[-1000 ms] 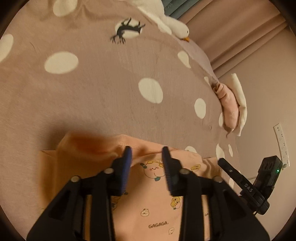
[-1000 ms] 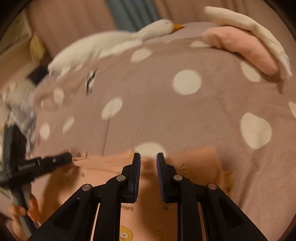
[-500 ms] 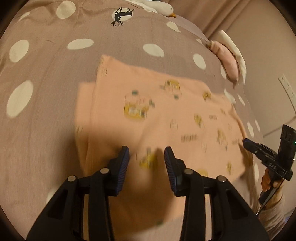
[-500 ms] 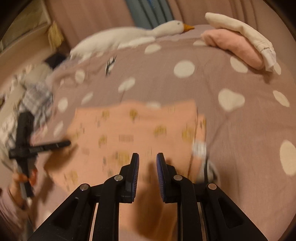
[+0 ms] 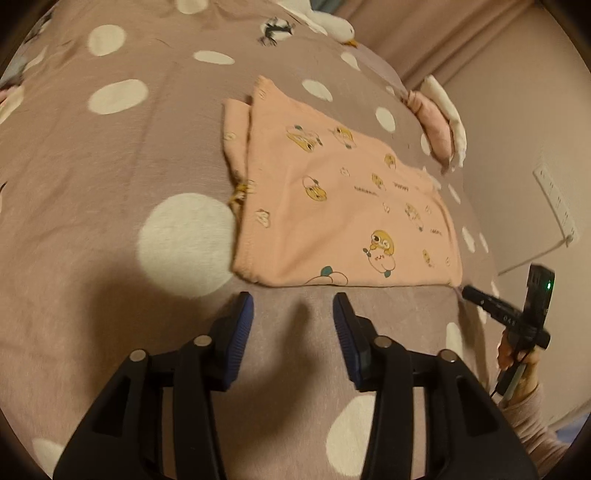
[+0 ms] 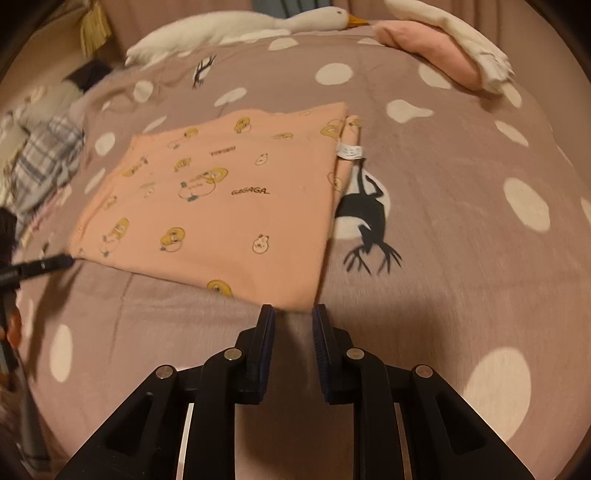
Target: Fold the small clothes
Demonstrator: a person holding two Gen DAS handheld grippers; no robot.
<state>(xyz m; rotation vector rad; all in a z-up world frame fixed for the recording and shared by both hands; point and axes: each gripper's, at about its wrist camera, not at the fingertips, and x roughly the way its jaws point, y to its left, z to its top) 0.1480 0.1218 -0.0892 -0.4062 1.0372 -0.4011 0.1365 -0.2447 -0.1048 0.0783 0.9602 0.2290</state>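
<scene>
A small peach garment (image 5: 332, 206) with yellow cartoon prints lies folded flat on the mauve polka-dot bedspread (image 5: 110, 184); it also shows in the right wrist view (image 6: 221, 199), with a white label (image 6: 350, 151) at its right edge. My left gripper (image 5: 292, 306) is open and empty, just short of the garment's near edge. My right gripper (image 6: 293, 314) is open with a narrower gap, empty, at the garment's near right corner. Each gripper shows in the other's view, the right one (image 5: 476, 295) and the left one (image 6: 55, 263).
A folded pink and white pile (image 6: 443, 55) lies at the far right of the bed. A white goose plush (image 6: 258, 26) lies along the far edge. Plaid clothes (image 6: 40, 162) lie at the left. A wall with a socket strip (image 5: 554, 199) is beyond the bed.
Both grippers have pulled back toward me from over the garment to its near edge. The garment now lies flat and folded, free of both grippers.
</scene>
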